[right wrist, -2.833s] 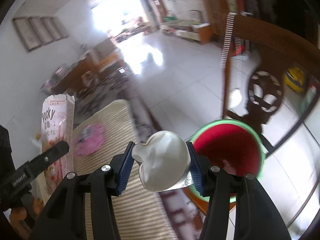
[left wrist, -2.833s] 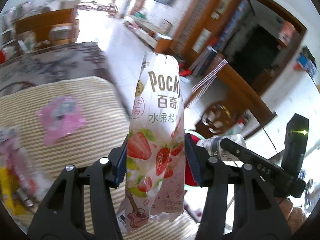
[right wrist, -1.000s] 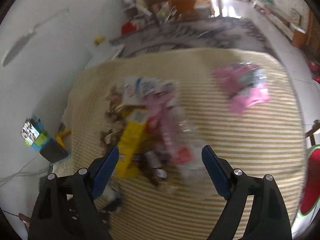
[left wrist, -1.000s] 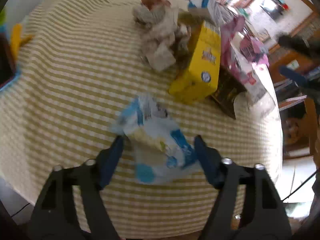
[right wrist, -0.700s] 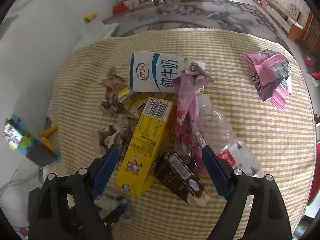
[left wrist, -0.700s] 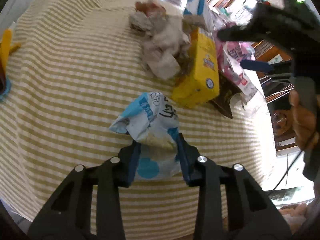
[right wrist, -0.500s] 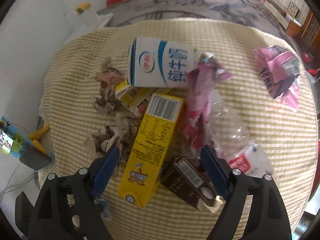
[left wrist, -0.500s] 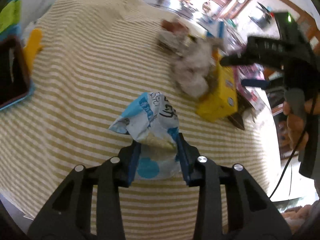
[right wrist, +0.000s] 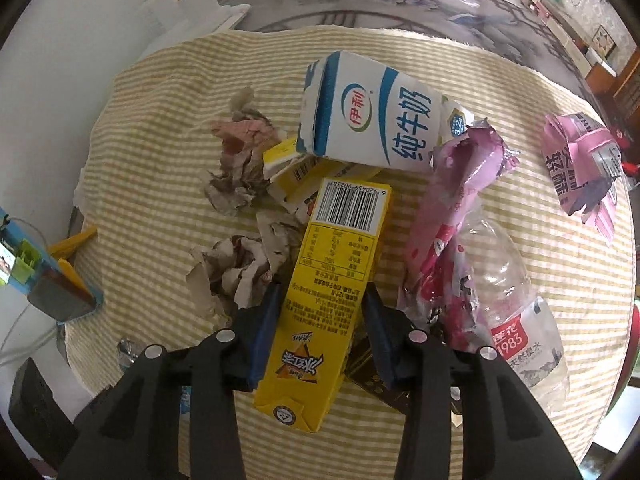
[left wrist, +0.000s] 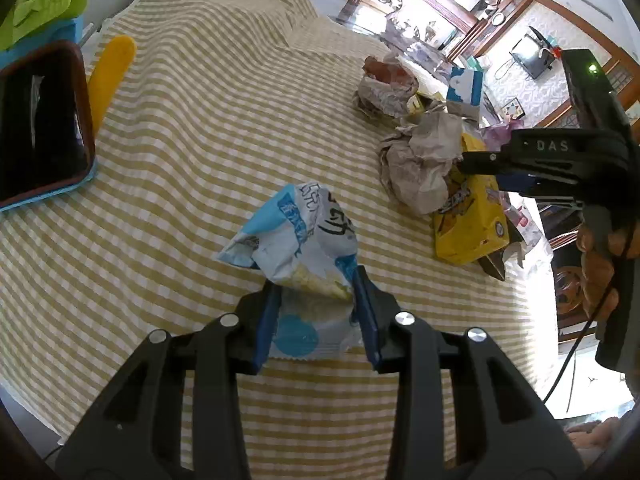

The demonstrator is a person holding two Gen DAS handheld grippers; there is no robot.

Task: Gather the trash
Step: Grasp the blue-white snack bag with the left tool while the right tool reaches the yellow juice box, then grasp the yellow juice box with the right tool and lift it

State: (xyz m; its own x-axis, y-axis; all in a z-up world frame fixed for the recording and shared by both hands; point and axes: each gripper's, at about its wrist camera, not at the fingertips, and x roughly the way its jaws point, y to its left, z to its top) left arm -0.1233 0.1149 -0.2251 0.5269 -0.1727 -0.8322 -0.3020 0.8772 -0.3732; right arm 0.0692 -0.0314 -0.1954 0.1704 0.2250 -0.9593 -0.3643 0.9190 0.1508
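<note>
Blue-and-white crinkled snack wrapper [left wrist: 298, 248] sits pinched in the left claw [left wrist: 316, 312], resting on the yellow-striped cloth of the tabletop [left wrist: 200, 128]; the right claw [right wrist: 320, 334] is closing, its blue pads against the yellow drink carton [right wrist: 320, 312]; crumpled paper [right wrist: 236, 268] lies at its nine o'clock, the milk carton [right wrist: 372, 120] at twelve.

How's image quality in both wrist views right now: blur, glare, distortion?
Left wrist: sharp on the blue snack bag, no motion blur; windows behind blown out; strong fisheye bend in the checked cloth, dark corners. Right wrist: sharp, the yellow carton barcode legible; soft even light, mild glare on the clear bottle; same barrel distortion.
</note>
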